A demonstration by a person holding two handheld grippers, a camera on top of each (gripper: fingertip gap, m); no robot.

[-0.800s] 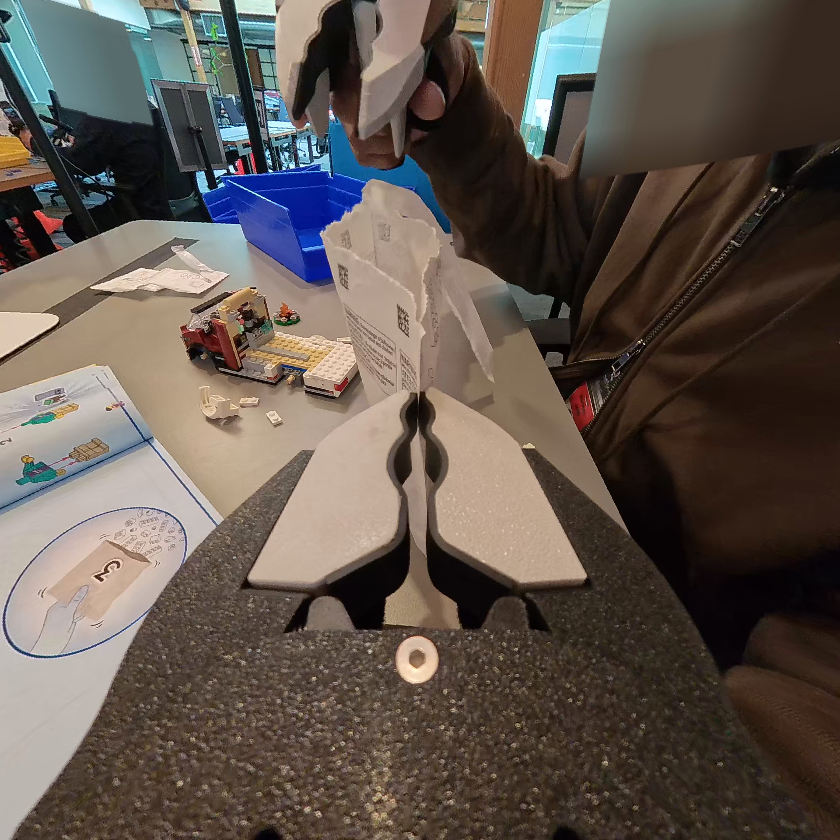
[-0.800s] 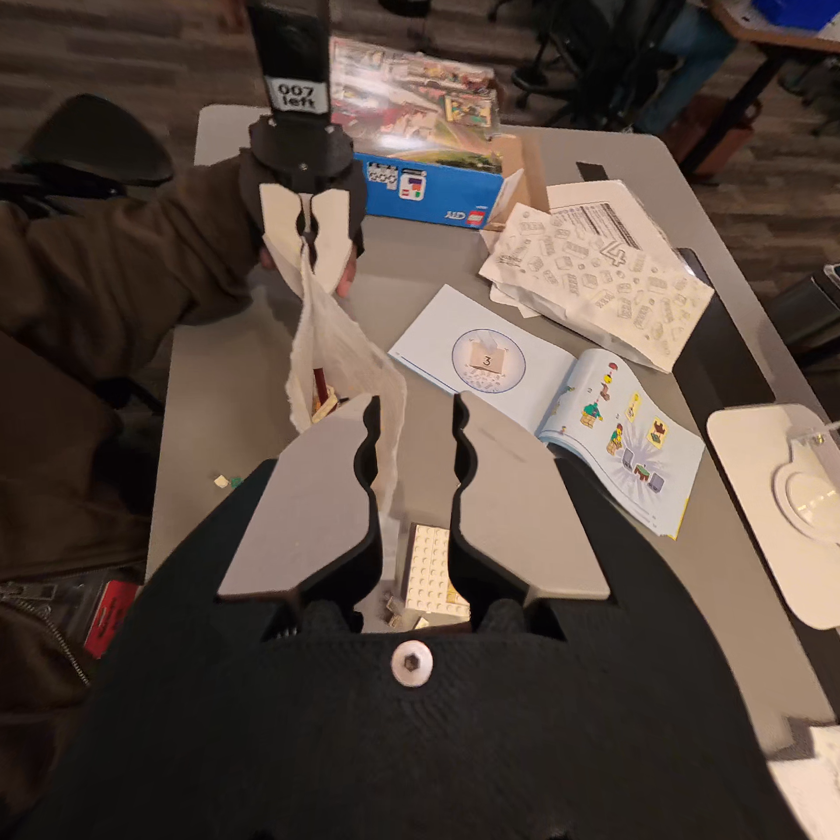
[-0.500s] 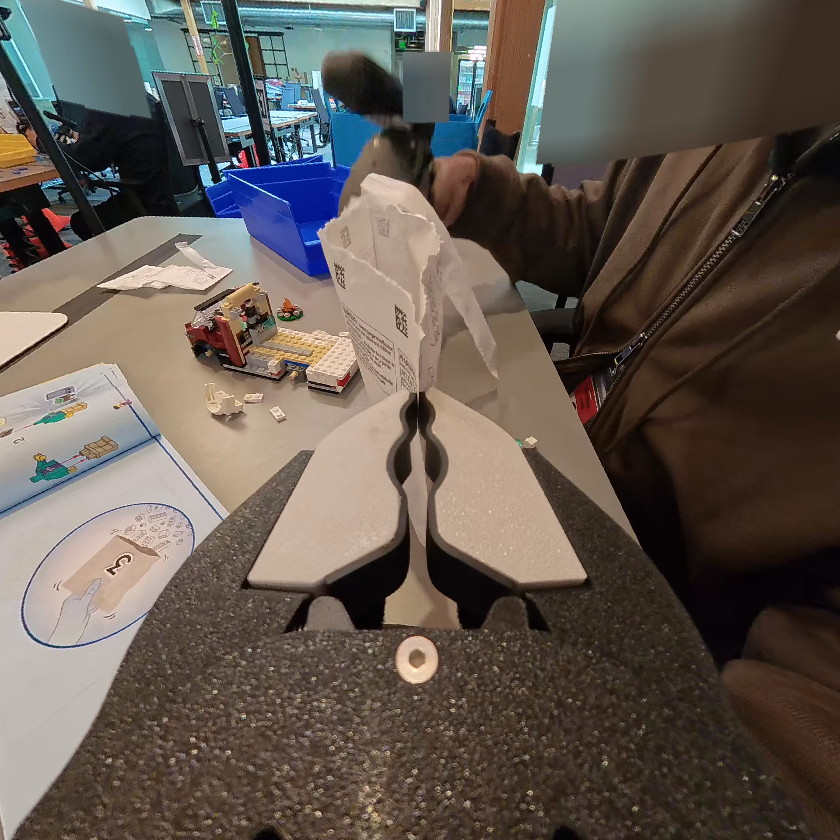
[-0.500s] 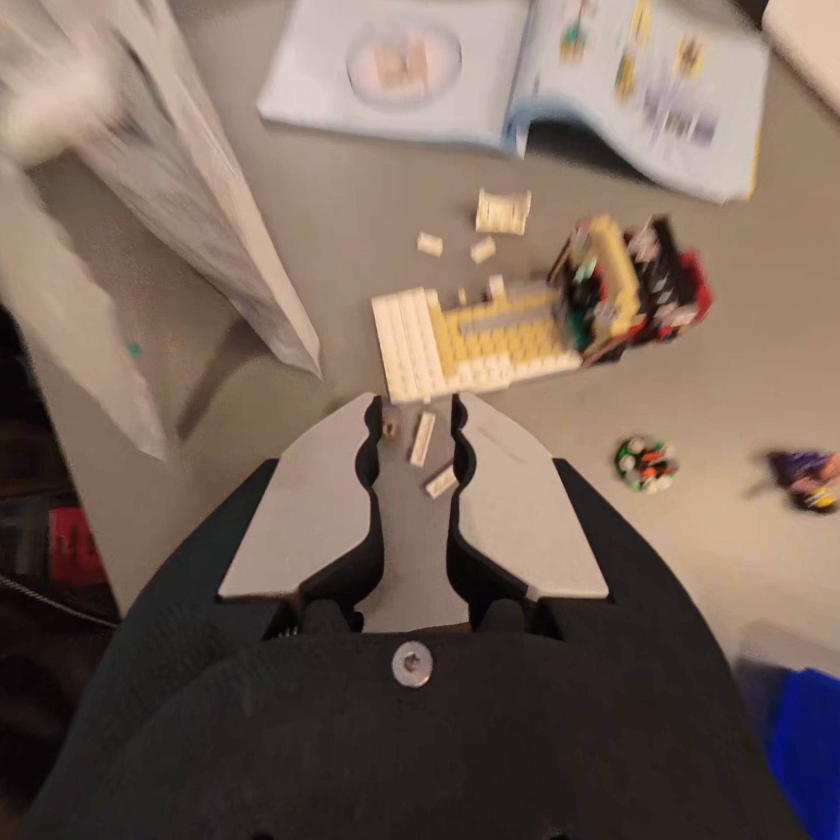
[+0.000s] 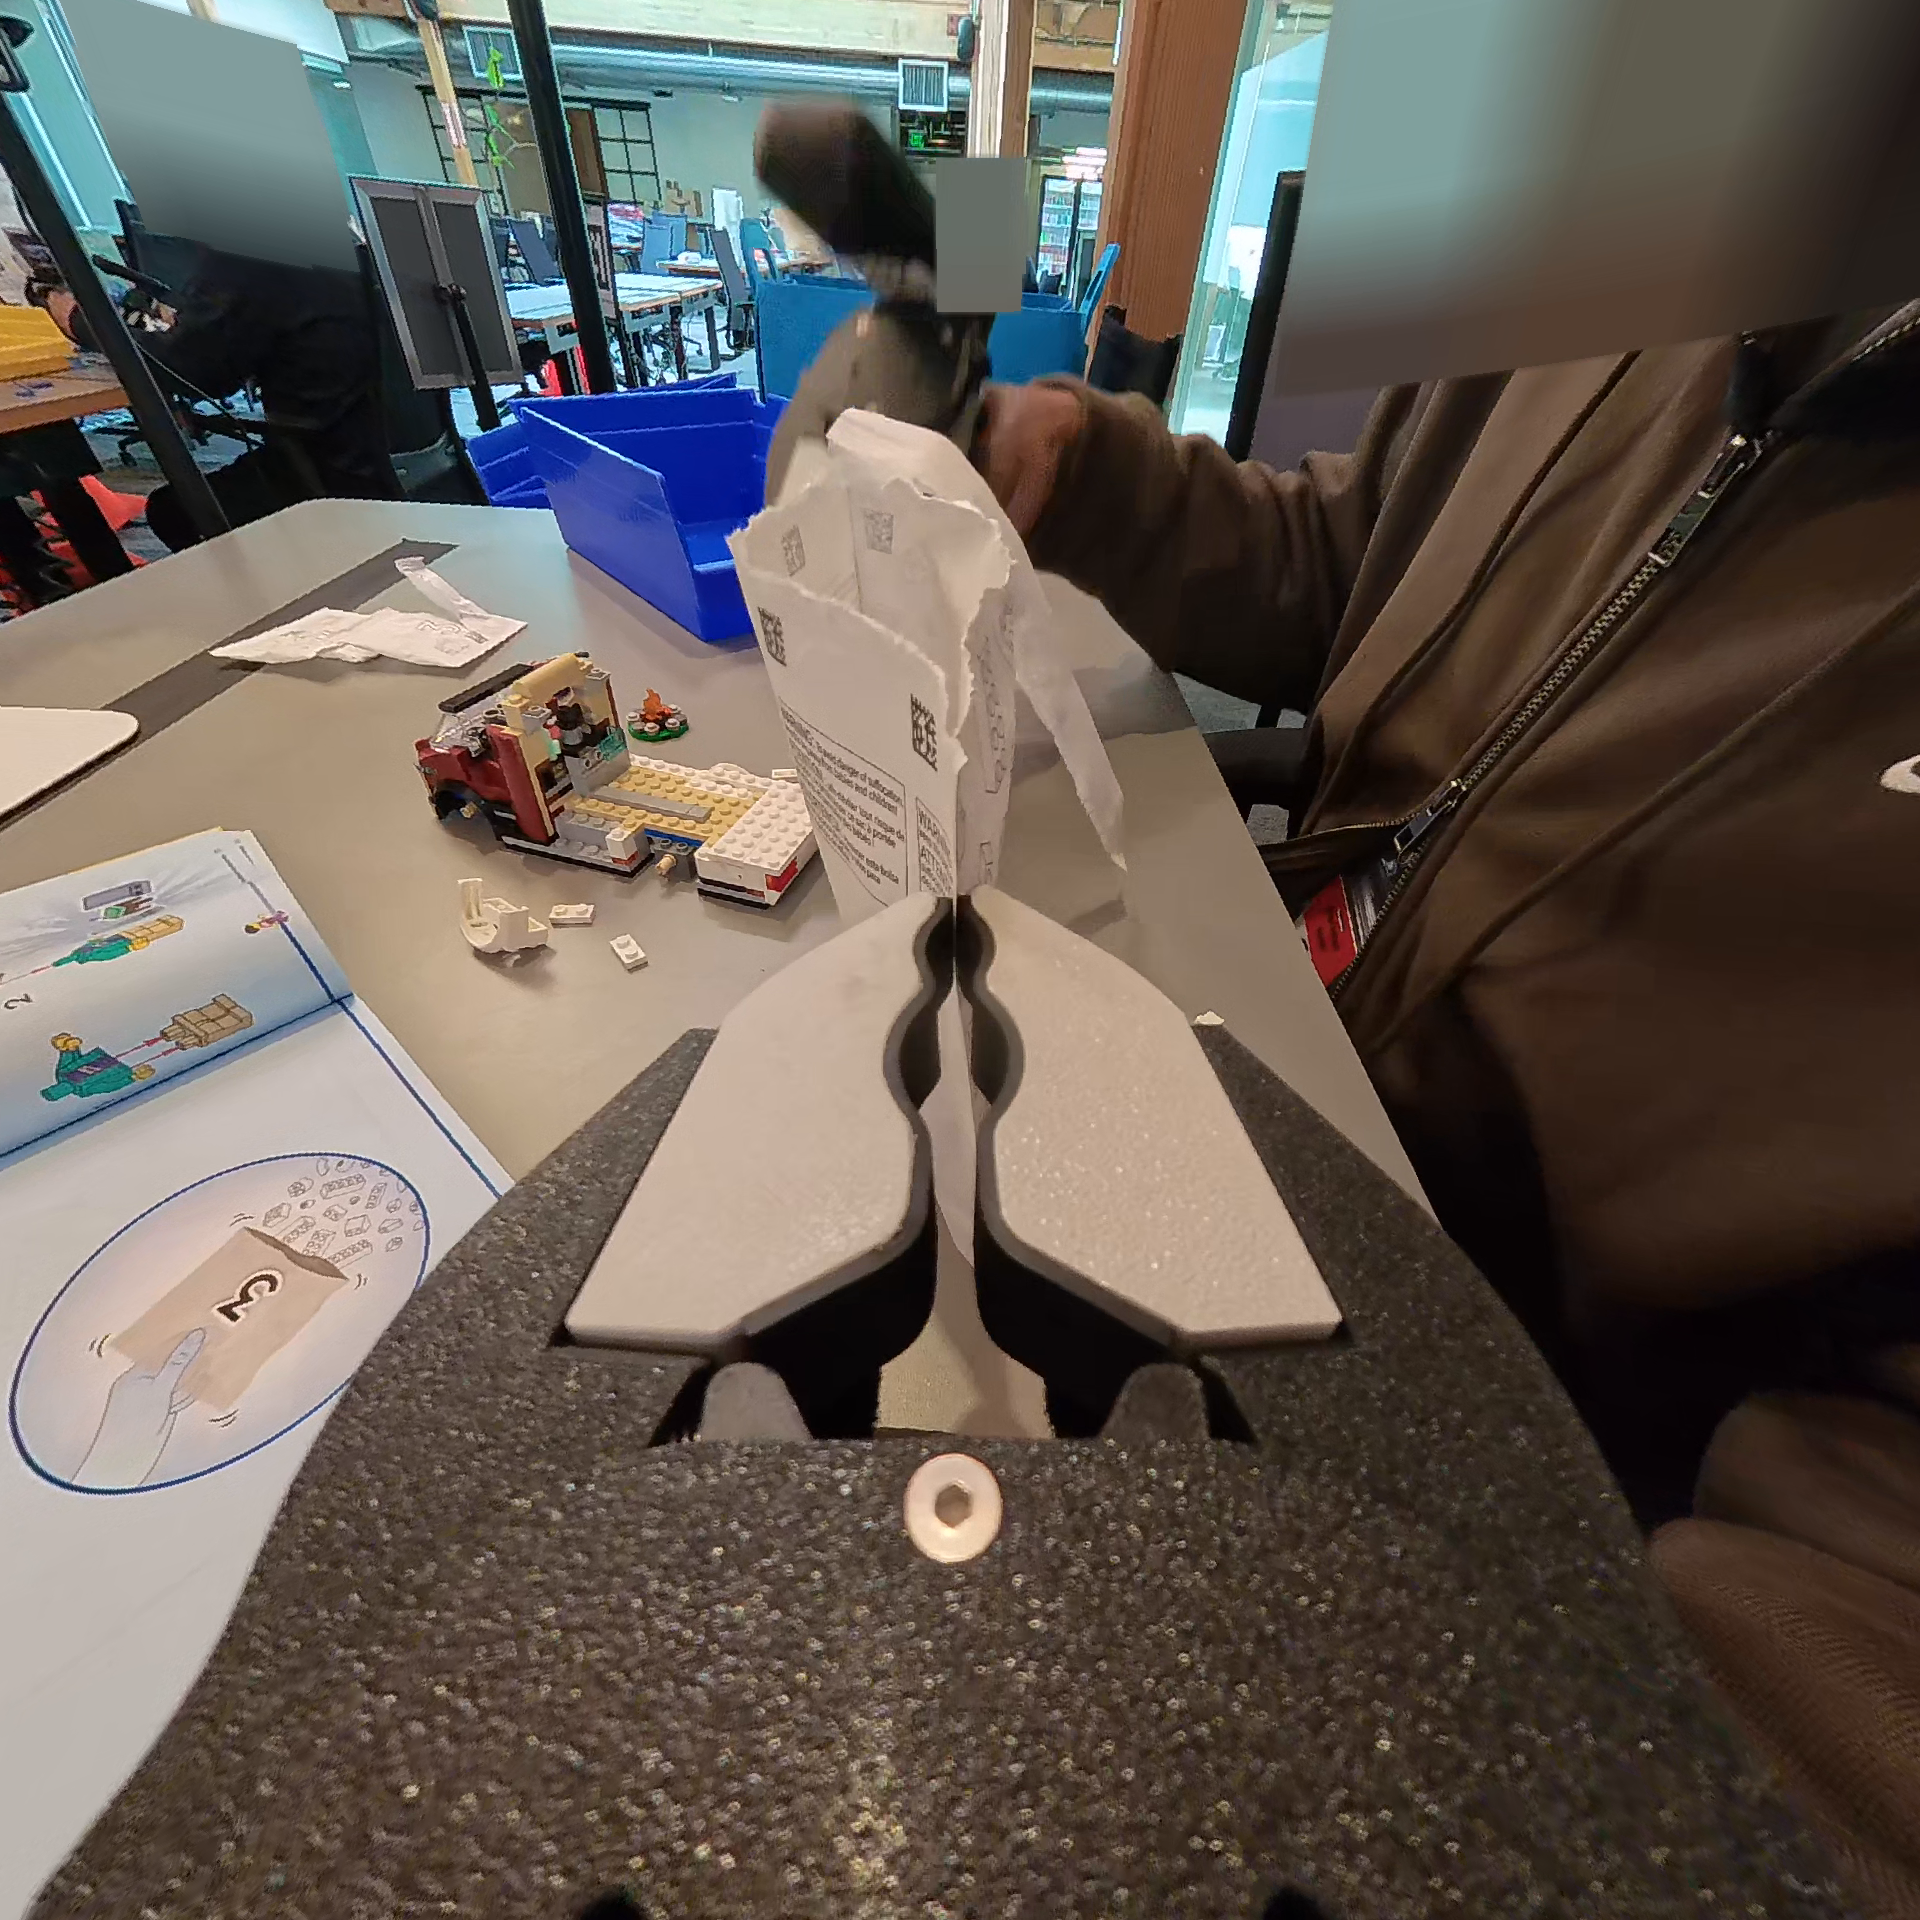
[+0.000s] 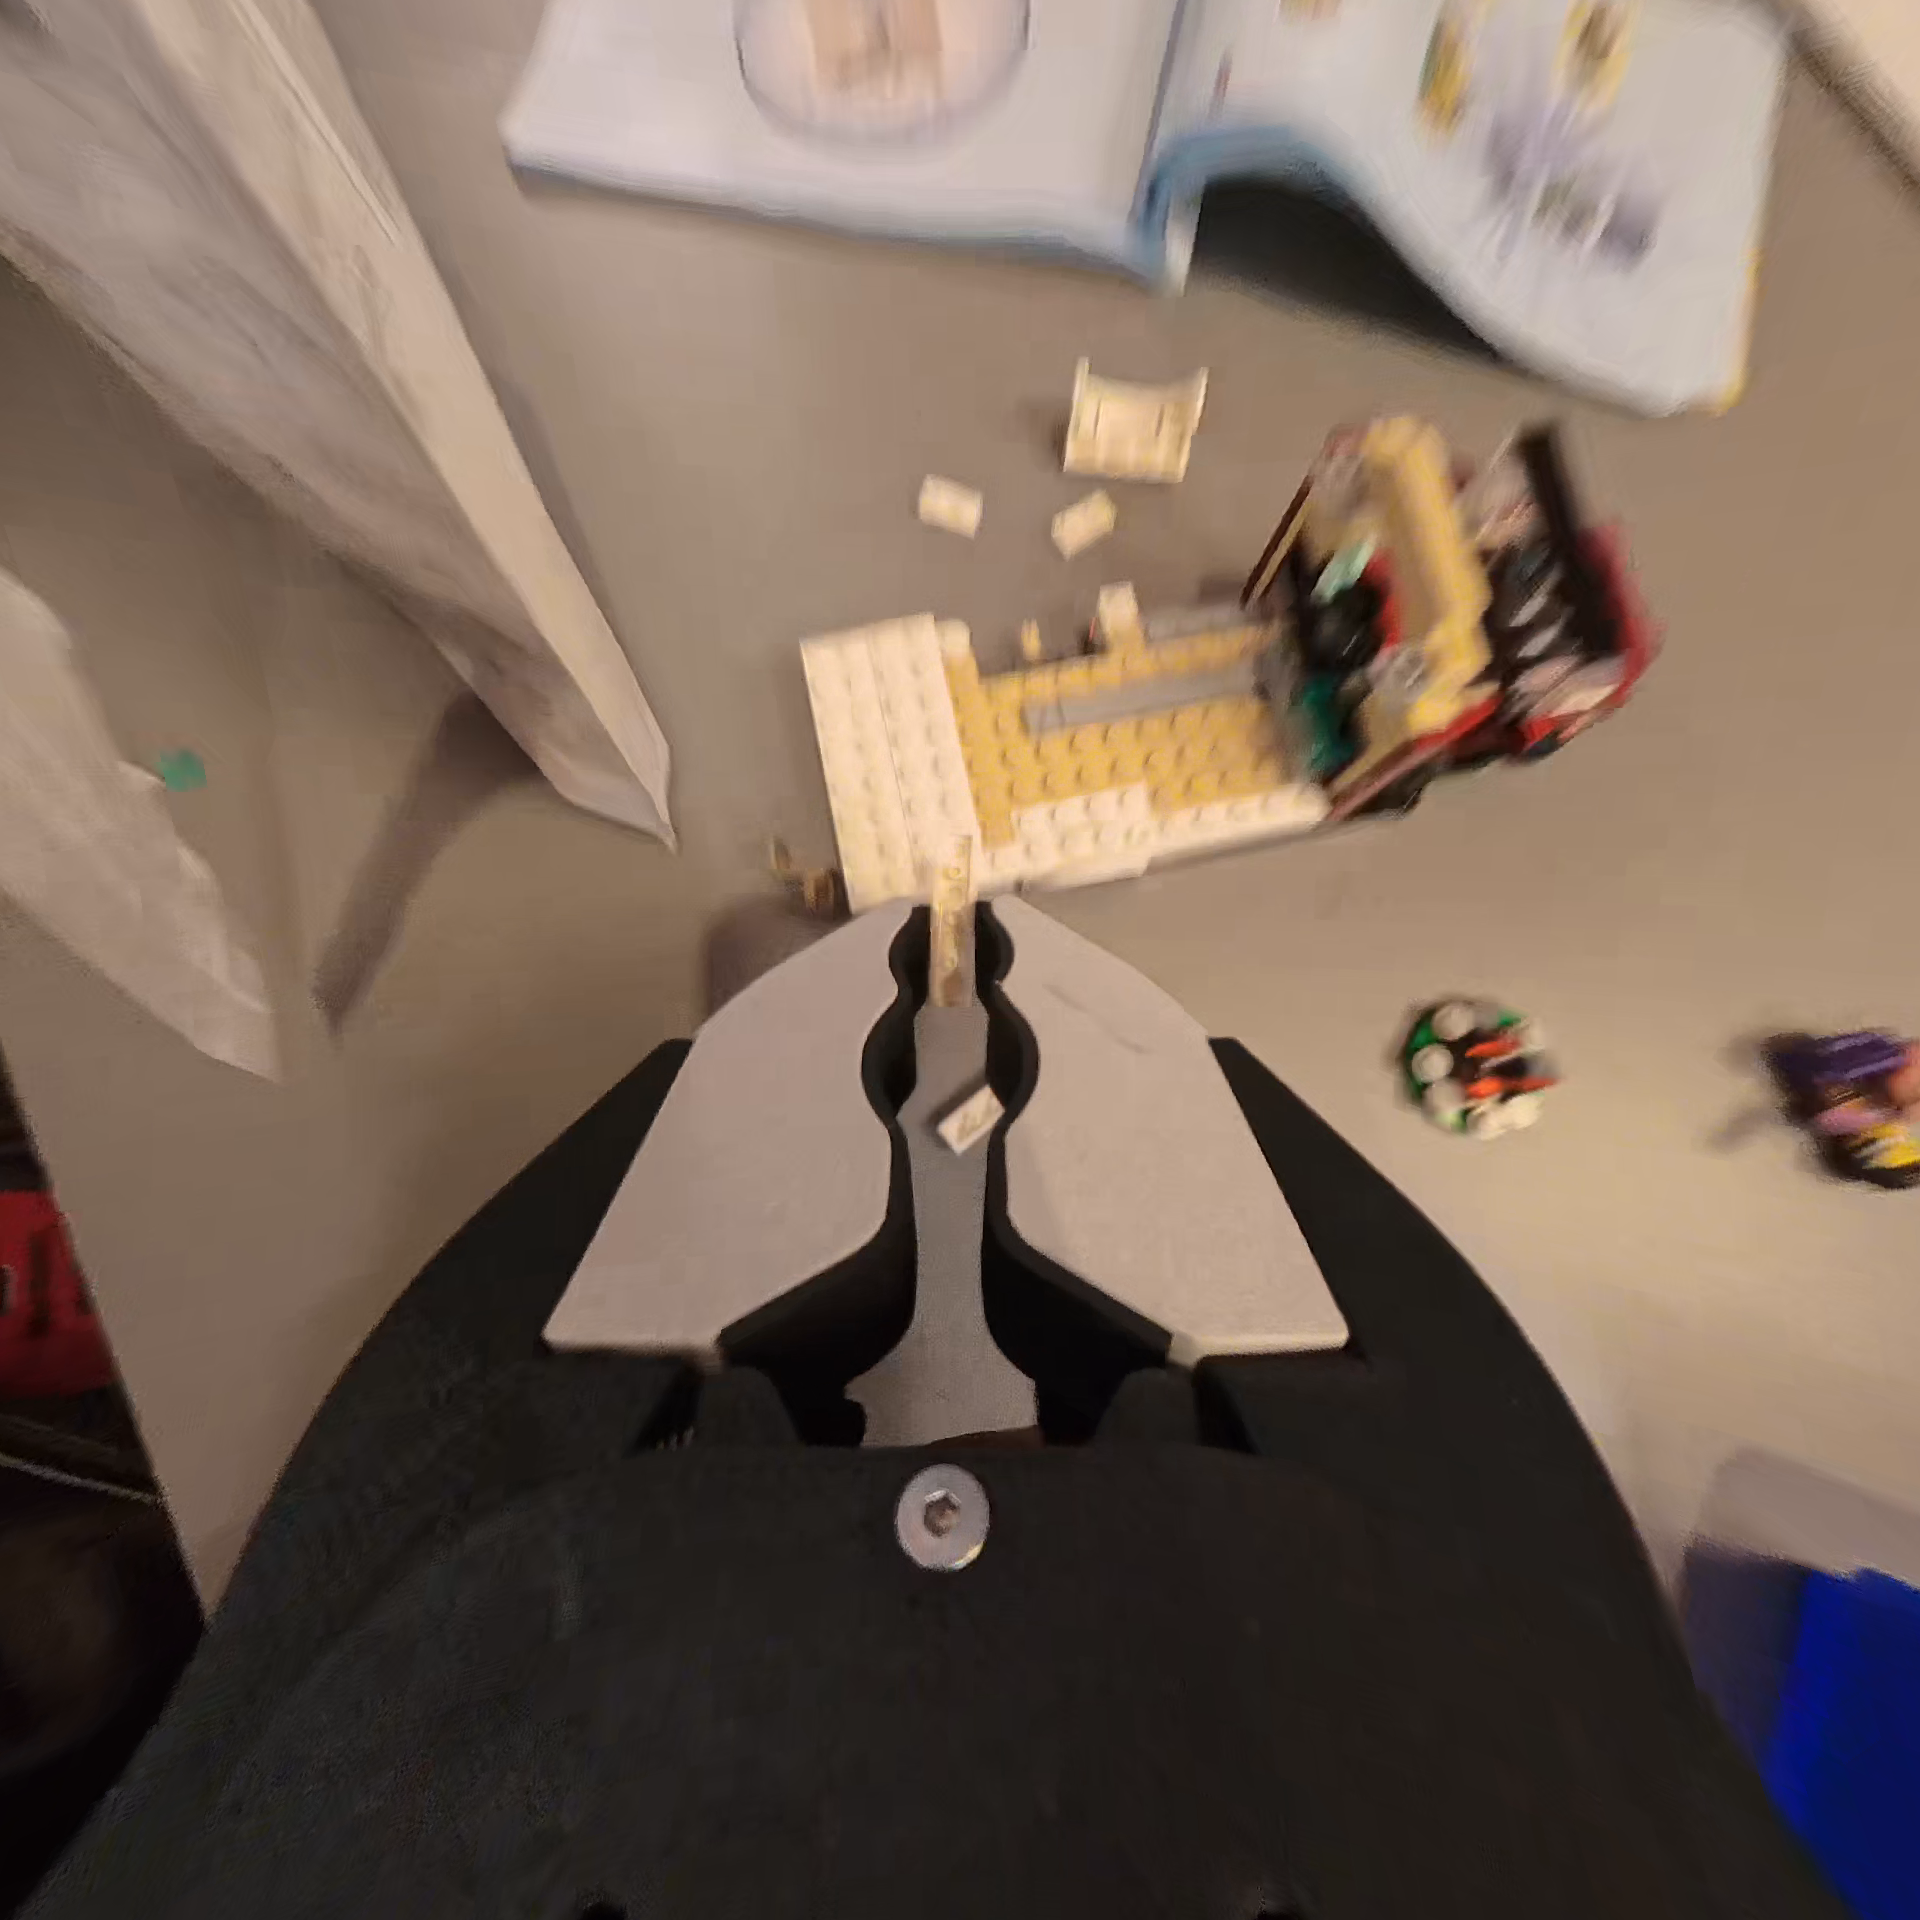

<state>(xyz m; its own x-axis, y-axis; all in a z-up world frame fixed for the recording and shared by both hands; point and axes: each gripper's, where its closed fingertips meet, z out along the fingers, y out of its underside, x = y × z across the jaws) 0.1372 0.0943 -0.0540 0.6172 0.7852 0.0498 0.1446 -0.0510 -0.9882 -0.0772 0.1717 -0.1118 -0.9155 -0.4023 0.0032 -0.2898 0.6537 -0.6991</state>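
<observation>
Presently, item by item:

Left gripper (image 5: 954, 914): jaws are pressing together on the lower end of a torn white paper bag with printed panels (image 5: 862, 665). It is holding the bag upright above the grey table (image 5: 312, 769), torn mouth uppermost, exactly as it was a moment earlier.

Right gripper (image 6: 951, 914): this is the entry that is changing. A moment ago it was hovering at the bag's mouth with its jaws spread. It is now pointing down at the table beside the bag, with its jaws drawn in to a narrow slot. They appear to be pinching a thin tan brick strip (image 6: 951, 935), though motion blur is hiding whether both pads are bearing on it. The strip is lying at the white edge of the part-built tan, white and red brick vehicle (image 6: 1091, 738).

Nearby: a small white plate (image 6: 968, 1120) is showing on the table between the fingers, untouched. Other loose pale pieces (image 6: 1132, 426) are lying beyond the vehicle, and an open pale-blue instruction booklet (image 6: 935, 135) is resting farther off.
</observation>
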